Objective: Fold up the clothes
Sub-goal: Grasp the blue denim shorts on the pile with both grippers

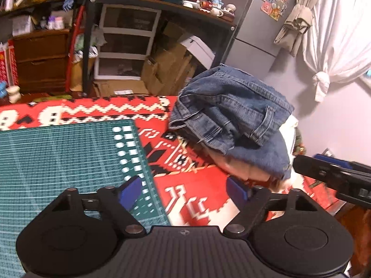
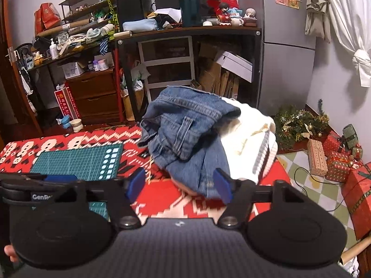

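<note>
Denim jeans (image 2: 185,134) lie crumpled on a white garment (image 2: 252,139) at the far right of the red patterned blanket (image 1: 197,197), ahead of both tools. Right tool (image 2: 179,183), released and empty, is nearer; left tool (image 1: 184,188), also released, hovers by the green mat (image 1: 58,162).

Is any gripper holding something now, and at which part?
Nothing is held. The left gripper and right gripper are both open, short of the crumpled blue denim jeans.

Left hand-held gripper (image 1: 184,191) and right hand-held gripper (image 2: 179,185) — both jaws spread wide, gripping nothing, side by side.
</note>
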